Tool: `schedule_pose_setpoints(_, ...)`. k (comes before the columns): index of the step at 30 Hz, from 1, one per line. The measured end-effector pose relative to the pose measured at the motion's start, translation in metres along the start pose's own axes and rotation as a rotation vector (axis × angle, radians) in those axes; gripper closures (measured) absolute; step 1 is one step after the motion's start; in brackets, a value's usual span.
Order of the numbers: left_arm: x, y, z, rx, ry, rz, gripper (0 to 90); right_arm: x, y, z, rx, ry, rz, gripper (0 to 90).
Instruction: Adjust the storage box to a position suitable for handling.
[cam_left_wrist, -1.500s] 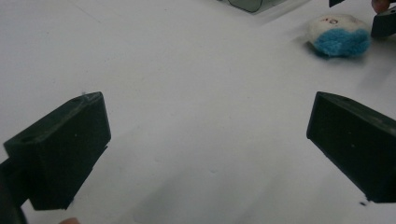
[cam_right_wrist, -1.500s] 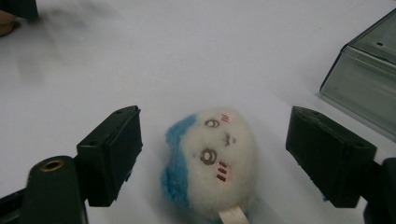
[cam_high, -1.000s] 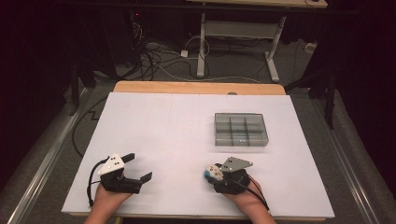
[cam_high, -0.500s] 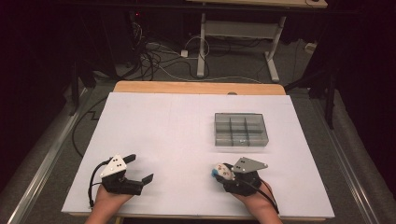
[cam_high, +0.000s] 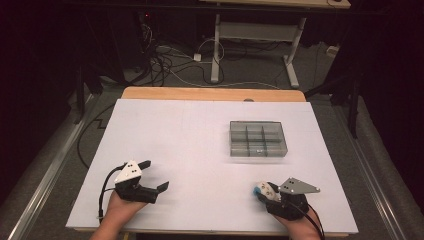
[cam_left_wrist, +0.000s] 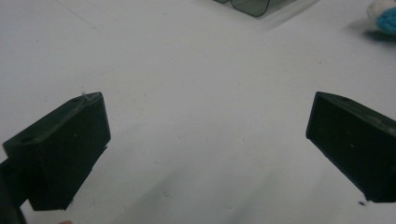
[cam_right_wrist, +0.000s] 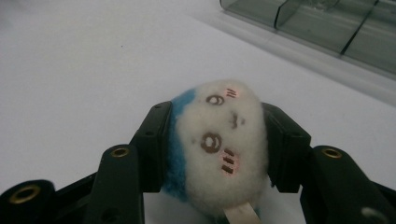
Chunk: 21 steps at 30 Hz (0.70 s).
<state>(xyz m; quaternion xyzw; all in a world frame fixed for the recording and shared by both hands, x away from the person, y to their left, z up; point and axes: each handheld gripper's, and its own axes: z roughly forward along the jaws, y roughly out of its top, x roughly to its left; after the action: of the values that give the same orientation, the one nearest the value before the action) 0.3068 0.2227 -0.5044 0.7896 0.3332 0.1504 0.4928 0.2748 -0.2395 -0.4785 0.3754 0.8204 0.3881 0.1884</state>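
Plush toy (cam_right_wrist: 219, 149) sits clamped between the jaws of the right hand-held gripper (cam_high: 267, 194), low over the worktop (cam_high: 200, 145) at about five o'clock in the high view. The worktop is a plain white sheet laid on a wooden board whose tan edge (cam_high: 212, 93) shows along the far side at twelve o'clock. Beyond it the room is dark — a tangle of cables (cam_high: 170, 57) lies on the grey floor, and the white legs of another desk (cam_high: 255, 35) stand behind them. A grey see-through compartment box (cam_high: 258, 138) rests on the sheet at about two o'clock from its middle, well apart from both hands.

The toy is small, round and fuzzy — white in front with a blue patch down one side, two brown ringed eyes, a tiny mouth and pink cheek dashes. A pale tag (cam_right_wrist: 240, 214) hangs from its underside. The black pads press into its sides, so the fur bulges a little between them.

The left hand-held gripper (cam_high: 155, 175) rests near seven o'clock, its jaws spread wide with only bare white sheet between them.
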Motion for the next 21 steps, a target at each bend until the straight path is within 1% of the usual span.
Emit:
schedule_pose_setpoints(2, -0.001, -0.001, -0.001, -0.007, 0.001, 0.005, 0.0, 0.000, -0.002, 0.004, 0.010, 0.013, 0.008, 48.5)
schedule_pose_setpoints(3, 0.000, -0.001, -0.001, -0.010, 0.000, 0.004, 0.0, 0.000, -0.002, 0.006, 0.021, 0.014, 0.006, 46.3)
schedule_pose_setpoints(4, 0.000, -0.001, -0.001, -0.015, 0.000, 0.002, 0.0, 0.001, -0.001, 0.007, 0.028, 0.005, 0.000, 42.4)
schedule_pose_setpoints(5, 0.000, -0.002, -0.002, -0.019, 0.000, 0.001, 0.0, 0.002, 0.000, 0.007, 0.012, 0.003, -0.001, 36.8)
schedule_pose_setpoints(7, -0.001, -0.002, -0.002, -0.026, 0.001, 0.002, 0.0, 0.001, 0.002, 0.006, -0.023, 0.025, 0.027, 30.4)
schedule_pose_setpoints(8, -0.001, -0.003, -0.002, -0.030, 0.000, 0.005, 0.0, 0.000, 0.004, 0.004, -0.037, 0.034, 0.033, 29.6)
schedule_pose_setpoints(10, -0.001, -0.003, -0.003, -0.036, -0.002, 0.005, 0.0, -0.001, 0.006, -0.001, -0.074, 0.033, 0.034, 29.7)
schedule_pose_setpoints(11, 0.000, -0.003, -0.003, -0.041, -0.002, 0.003, 0.0, -0.002, 0.008, -0.003, -0.093, 0.030, 0.036, 30.3)
schedule_pose_setpoints(14, 0.000, -0.004, -0.005, -0.056, -0.001, -0.001, 0.0, -0.008, 0.011, -0.012, -0.136, 0.002, 0.032, 37.0)
schedule_pose_setpoints(16, 0.000, -0.005, -0.006, -0.063, 0.001, -0.005, 0.0, -0.014, 0.012, -0.016, -0.160, -0.022, 0.039, 43.5)
schedule_pose_setpoints(18, 0.000, -0.005, -0.005, -0.061, 0.001, -0.010, 0.0, -0.021, 0.013, -0.018, -0.174, -0.038, 0.053, 47.5)
schedule_pose_setpoints(21, 0.003, -0.005, -0.005, -0.054, -0.009, -0.034, 0.0, -0.035, 0.014, -0.019, -0.178, -0.071, 0.086, 53.8)
